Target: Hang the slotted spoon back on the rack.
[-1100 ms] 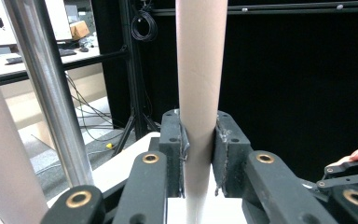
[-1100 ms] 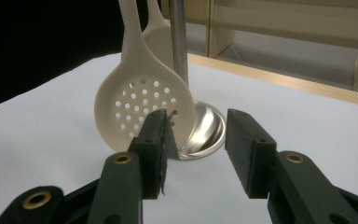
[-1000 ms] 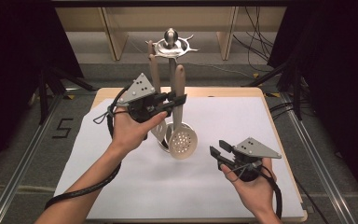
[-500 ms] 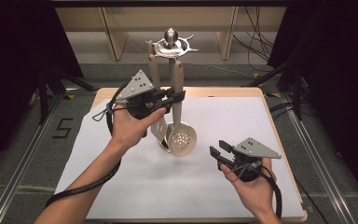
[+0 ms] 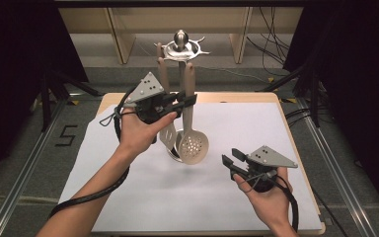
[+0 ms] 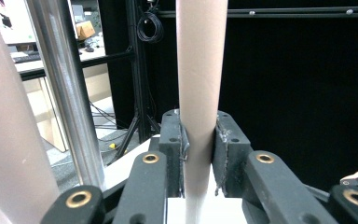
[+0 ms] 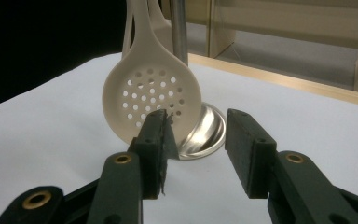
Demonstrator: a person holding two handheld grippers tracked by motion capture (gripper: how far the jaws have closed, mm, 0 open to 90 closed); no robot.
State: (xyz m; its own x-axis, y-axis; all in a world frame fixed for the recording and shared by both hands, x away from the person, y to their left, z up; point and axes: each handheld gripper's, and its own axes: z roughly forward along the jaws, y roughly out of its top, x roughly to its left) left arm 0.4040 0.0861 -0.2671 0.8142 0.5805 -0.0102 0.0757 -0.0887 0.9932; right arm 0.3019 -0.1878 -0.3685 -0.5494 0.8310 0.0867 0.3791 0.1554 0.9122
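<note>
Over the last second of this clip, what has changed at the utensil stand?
Little moved. The left gripper, shut on the handle of the slotted spoon, shifted slightly right along with the spoon, which hangs from the stand. The grip was already in place a second ago; nothing was let go. The right gripper stayed open and low over the white sheet, and the second utensil kept hanging.

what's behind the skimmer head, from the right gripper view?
Behind the skimmer: the steel pole and the stand's round base, whose left part is covered by the head. A second utensil's handle peeks out above; its head is hidden.
</note>
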